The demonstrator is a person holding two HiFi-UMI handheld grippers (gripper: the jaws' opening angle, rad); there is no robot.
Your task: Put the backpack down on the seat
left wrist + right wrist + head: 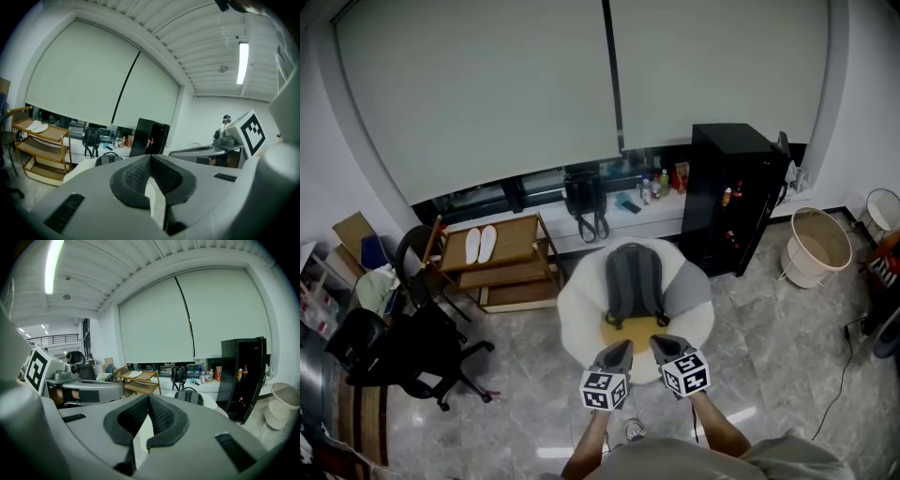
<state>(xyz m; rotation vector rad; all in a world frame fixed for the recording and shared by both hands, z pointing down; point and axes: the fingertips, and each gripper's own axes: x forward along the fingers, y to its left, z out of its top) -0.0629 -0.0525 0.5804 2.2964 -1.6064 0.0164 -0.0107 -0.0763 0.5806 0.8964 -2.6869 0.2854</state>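
Backpack [634, 281] on seat [579, 305], wooden shelf [502, 248] and black cabinet [727, 187] flanking, left gripper [623, 348] and right gripper [661, 340] clenched empty.

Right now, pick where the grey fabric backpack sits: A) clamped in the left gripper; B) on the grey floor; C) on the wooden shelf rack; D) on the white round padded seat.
D: the grey fabric backpack stands on the white round padded seat, with the left gripper and right gripper shut, empty, before it.

Grey marble floor [769, 328]; blinds [487, 84] down; blk cabinet [733, 192] R, wood shelf [508, 265] L.
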